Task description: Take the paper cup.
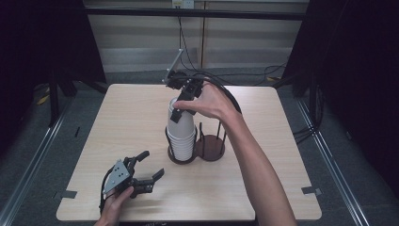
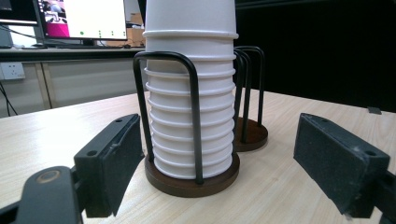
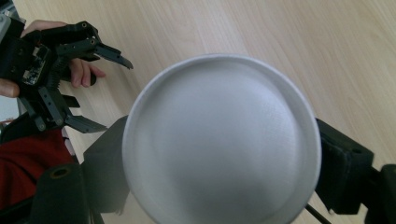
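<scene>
A stack of upside-down white paper cups (image 1: 181, 139) (image 2: 191, 121) stands in a black wire holder (image 1: 181, 160) (image 2: 191, 184) with a round brown base, at the table's middle. My right gripper (image 1: 181, 110) (image 3: 219, 172) comes down from above, and its jaws are shut on the top cup (image 1: 179, 120) (image 3: 219, 140), one pad on each side. The top cup (image 2: 189, 16) sits a little higher than the rest. My left gripper (image 1: 154, 163) (image 2: 224, 163) rests on the table at the near left, open, aimed at the holder with nothing between its pads.
A second, empty wire holder (image 1: 211, 148) (image 2: 250, 135) stands joined to the first on its right. Tape marks (image 1: 68, 194) (image 1: 311, 190) lie near the table's front corners. Cables (image 1: 226, 77) trail off the far edge. The left gripper (image 3: 114, 95) lies beyond the cup in the right gripper view.
</scene>
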Available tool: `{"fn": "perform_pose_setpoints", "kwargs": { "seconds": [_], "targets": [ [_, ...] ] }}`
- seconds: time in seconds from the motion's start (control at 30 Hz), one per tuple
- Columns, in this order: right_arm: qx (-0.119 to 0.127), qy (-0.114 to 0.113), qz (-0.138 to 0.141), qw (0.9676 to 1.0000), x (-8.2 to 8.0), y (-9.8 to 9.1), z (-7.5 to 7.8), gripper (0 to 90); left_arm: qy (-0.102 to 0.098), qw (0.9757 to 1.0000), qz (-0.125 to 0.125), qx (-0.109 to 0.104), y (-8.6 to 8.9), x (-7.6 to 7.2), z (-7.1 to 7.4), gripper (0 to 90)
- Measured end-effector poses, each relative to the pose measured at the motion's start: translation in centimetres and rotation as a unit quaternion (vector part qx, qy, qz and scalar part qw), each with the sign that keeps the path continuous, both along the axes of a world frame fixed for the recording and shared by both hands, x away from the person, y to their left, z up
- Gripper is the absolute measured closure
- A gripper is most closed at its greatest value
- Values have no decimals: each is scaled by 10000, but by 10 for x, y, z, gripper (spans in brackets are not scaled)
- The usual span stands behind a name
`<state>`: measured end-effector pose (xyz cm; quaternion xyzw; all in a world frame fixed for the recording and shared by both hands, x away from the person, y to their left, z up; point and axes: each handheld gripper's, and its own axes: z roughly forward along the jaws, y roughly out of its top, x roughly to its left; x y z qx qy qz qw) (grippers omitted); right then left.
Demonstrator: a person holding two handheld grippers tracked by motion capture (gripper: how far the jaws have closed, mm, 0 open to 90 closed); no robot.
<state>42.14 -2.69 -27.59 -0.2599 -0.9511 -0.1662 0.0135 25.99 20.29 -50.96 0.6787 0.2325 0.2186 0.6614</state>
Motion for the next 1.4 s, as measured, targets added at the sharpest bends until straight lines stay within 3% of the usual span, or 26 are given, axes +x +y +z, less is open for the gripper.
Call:
{"fn": "perform_pose_setpoints", "kwargs": {
  "seconds": [0.27,0.57,0.93,1.4],
  "targets": [
    [-233,-36,171,9996,0,5,-4,195,2,10000,0,4,0,0,0,154],
    [-181,-16,148,9997,2,7,-12,186,6,10000,-15,-5,0,0,0,154],
    [-239,-1,161,9996,2,7,-5,207,5,10000,-18,-11,0,0,0,154],
    [-57,-99,114,9999,-2,0,13,215,1,10000,-19,-9,0,0,0,154]
  ]
}}
